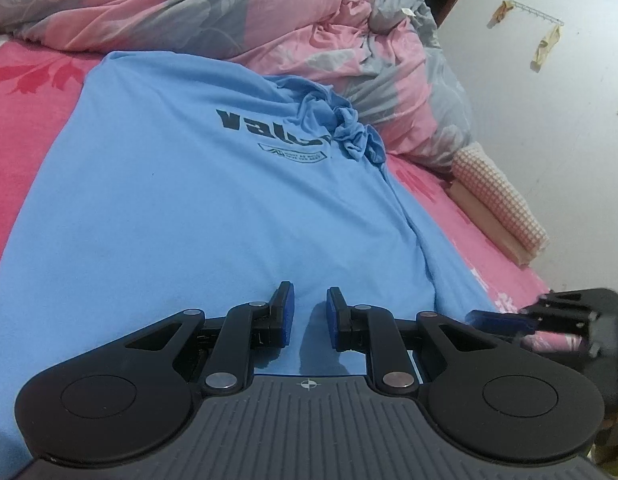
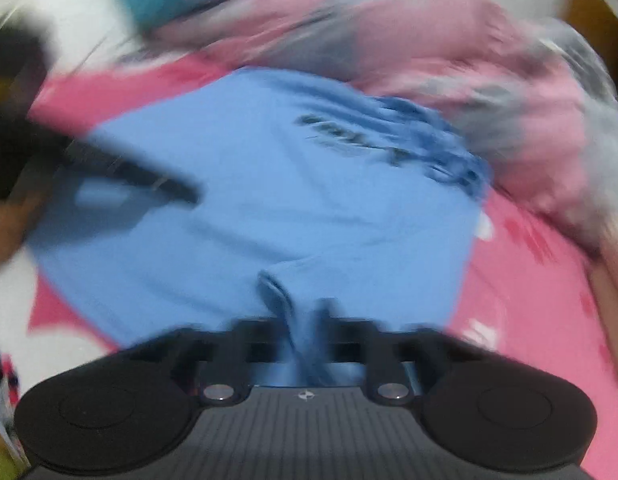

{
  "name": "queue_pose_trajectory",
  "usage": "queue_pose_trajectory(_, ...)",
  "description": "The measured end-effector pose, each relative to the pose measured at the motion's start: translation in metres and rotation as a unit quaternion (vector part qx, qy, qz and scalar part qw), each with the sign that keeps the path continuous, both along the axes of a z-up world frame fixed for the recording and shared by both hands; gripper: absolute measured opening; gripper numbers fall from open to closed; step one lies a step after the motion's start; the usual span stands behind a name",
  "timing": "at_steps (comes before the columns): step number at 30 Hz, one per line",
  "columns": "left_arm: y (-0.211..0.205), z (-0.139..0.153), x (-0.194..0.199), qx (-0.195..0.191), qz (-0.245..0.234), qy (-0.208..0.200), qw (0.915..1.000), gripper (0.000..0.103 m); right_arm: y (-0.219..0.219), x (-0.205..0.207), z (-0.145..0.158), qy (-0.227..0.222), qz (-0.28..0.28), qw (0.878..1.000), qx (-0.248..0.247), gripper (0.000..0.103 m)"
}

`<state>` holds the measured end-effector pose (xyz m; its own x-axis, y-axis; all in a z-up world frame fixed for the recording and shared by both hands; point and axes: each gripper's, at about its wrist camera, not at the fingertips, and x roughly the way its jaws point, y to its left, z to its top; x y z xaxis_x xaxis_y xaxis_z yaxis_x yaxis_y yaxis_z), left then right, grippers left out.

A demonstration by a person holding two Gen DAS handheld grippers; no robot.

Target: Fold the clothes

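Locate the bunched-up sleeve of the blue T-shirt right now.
In the left wrist view, the bunched sleeve sits right of centre on the blue T-shirt, covering the end of the printed lettering, beside the pink-and-grey quilt.

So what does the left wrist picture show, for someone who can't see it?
A light blue T-shirt with dark lettering lies spread on a pink bed sheet, and the left claw hovers open just above its near end. A pink and grey quilt is heaped behind, and the right claw pokes in from the right edge.

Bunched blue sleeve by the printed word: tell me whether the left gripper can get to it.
Probably yes. The left gripper hovers open over the blue shirt, and only flat fabric lies between it and the bunched sleeve; nothing blocks the way.
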<state>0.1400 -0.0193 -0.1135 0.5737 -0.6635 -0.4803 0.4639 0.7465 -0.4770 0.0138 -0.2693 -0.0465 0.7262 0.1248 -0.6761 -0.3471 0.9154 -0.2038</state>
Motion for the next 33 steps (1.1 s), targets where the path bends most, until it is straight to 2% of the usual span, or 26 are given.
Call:
queue_pose_trajectory(3,0.0,0.0,0.0,0.0,0.0,0.0,1.0,0.017,-0.046,-0.011,0.028,-0.04,-0.091,0.99,0.096,0.002)
queue_pose_trajectory(5,0.0,0.0,0.0,-0.001,0.001,0.0,1.0,0.017,-0.084,-0.023,0.039,-0.064,-0.161,0.97,0.17,0.002)
queue_pose_trajectory(7,0.001,0.001,-0.001,-0.005,0.002,0.0,1.0,0.017,-0.127,-0.036,0.035,-0.067,-0.233,0.936,0.256,0.002)
queue_pose_trajectory(9,0.002,0.001,-0.001,-0.008,0.003,0.0,1.0,0.018,-0.168,-0.049,0.019,-0.057,-0.302,0.89,0.337,0.002)
queue_pose_trajectory(13,0.009,0.009,-0.012,-0.008,0.016,-0.008,0.9998,0.021,-0.205,-0.064,-0.016,-0.026,-0.354,0.819,0.45,0.002)
queue_pose_trajectory(17,0.031,0.029,-0.043,-0.015,0.031,-0.013,0.9993,0.026,-0.241,-0.078,-0.05,0.006,-0.397,0.732,0.553,0.006)
queue_pose_trajectory(18,0.041,0.034,-0.053,-0.018,0.04,-0.008,0.999,0.027,-0.242,-0.08,-0.05,0.008,-0.395,0.732,0.555,0.007)
queue_pose_trajectory(20,0.064,0.043,-0.071,-0.017,0.071,0.003,0.9973,0.027,-0.244,-0.079,-0.047,0.011,-0.391,0.735,0.554,0.021)
queue_pose_trajectory(23,0.103,0.06,-0.096,-0.011,0.14,0.013,0.99,0.027,-0.245,-0.075,-0.047,0.011,-0.385,0.747,0.542,0.025)
queue_pose_trajectory(26,0.133,0.072,-0.112,0.018,0.196,0.02,0.9802,0.029,-0.245,-0.072,-0.046,0.012,-0.379,0.759,0.53,0.028)
queue_pose_trajectory(27,0.139,0.073,-0.114,0.023,0.205,0.027,0.978,0.033,-0.246,-0.071,-0.045,0.012,-0.376,0.762,0.526,0.029)
queue_pose_trajectory(33,0.14,0.049,-0.108,-0.005,0.188,0.099,0.9772,0.041,-0.247,-0.064,-0.044,0.013,-0.363,0.785,0.502,0.029)
